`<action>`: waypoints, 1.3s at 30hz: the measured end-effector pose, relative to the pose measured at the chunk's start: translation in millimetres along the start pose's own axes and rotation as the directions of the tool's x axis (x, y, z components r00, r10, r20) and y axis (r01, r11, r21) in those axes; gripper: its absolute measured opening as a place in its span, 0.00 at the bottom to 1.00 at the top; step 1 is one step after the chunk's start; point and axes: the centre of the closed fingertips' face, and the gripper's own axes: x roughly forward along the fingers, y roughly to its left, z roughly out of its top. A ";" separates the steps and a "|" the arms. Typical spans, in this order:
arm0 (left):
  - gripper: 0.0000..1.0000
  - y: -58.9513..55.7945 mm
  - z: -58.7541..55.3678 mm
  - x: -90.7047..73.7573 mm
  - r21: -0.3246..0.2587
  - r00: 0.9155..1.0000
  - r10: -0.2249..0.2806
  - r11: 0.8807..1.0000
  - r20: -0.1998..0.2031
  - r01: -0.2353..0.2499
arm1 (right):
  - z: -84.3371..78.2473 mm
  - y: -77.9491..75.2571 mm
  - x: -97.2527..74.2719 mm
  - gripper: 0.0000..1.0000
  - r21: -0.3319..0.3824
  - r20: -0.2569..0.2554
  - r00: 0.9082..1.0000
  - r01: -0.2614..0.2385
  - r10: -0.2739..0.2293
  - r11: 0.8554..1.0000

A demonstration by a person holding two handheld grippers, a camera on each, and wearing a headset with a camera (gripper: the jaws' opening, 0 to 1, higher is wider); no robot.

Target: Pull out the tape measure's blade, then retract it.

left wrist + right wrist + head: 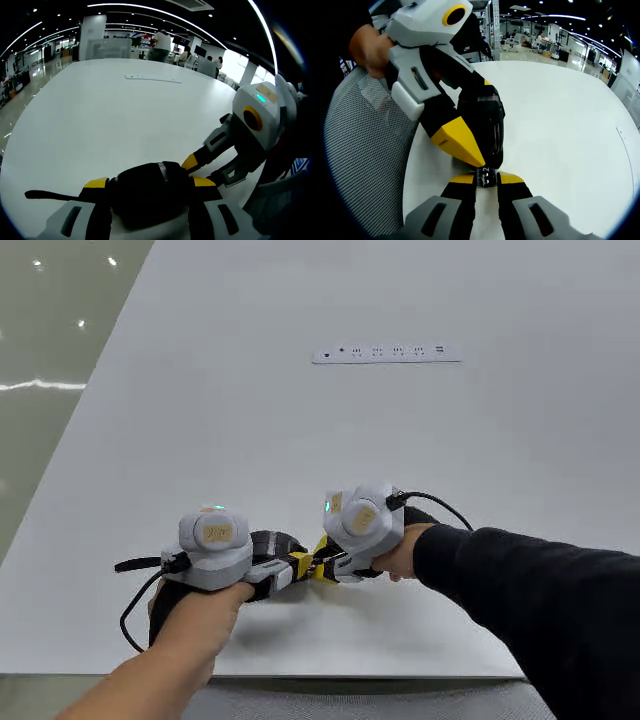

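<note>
Near the front edge of a white table [300, 420], a person holds two handheld grippers tip to tip, with a black tape measure [275, 544] between them, just above the tabletop. The left gripper [150, 183], held in a bare hand [200, 615], has its yellow-tipped jaws closed on either side of the tape measure's case. A black wrist strap [45, 195] trails from the case to the left. The right gripper [487, 181], held by a hand with a dark sleeve [520, 585], meets the case from the opposite side. Its jaws are pinched together on the end of the blade [486, 173], where printed numbers show. That end sits right beside the case, so very little blade seems to be out, though the left gripper's jaw covers part of it. A white power strip [387, 354] lies well apart, farther back on the table. Grey mesh [365, 165], possibly a chair back, sits beside the table edge.
</note>
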 end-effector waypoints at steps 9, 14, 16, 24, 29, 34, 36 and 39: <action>0.58 0.0 0.1 0.3 0.000 1.000 0.000 1.000 0.000 0.000 | -2.3 -0.4 -4.5 0.12 0.000 0.013 1.000 0.002 -0.002 1.000; 0.58 -0.1 0.2 0.3 -0.001 1.000 0.000 1.000 0.000 0.000 | -2.7 0.1 -5.9 0.12 -0.001 0.017 1.000 0.009 -0.009 1.000; 0.58 -0.2 0.0 0.2 0.000 1.000 -0.001 1.000 -0.001 0.001 | -3.1 -0.1 -5.7 0.12 0.002 0.014 1.000 0.009 -0.009 1.000; 0.58 -0.1 -0.1 -0.1 0.000 1.000 -0.007 1.000 -0.006 0.007 | 2.0 1.3 -1.5 0.11 0.002 0.009 1.000 0.006 -0.006 1.000; 0.58 0.2 -0.3 0.3 0.001 1.000 -0.007 1.000 -0.006 0.007 | 4.5 1.2 1.1 0.11 -0.012 0.005 1.000 0.003 -0.003 1.000; 0.58 0.5 -0.2 0.3 0.001 1.000 -0.006 1.000 -0.005 0.006 | 4.3 1.2 1.0 0.11 -0.015 -0.003 1.000 -0.007 0.007 1.000; 0.58 0.2 -0.2 0.1 0.001 1.000 -0.006 1.000 -0.005 0.006 | 4.4 1.4 0.7 0.11 -0.013 -0.004 1.000 -0.008 0.008 1.000; 0.58 -0.2 -0.1 0.2 0.002 1.000 -0.006 1.000 -0.004 0.006 | 3.7 0.7 1.4 0.11 -0.014 -0.004 1.000 -0.005 0.005 1.000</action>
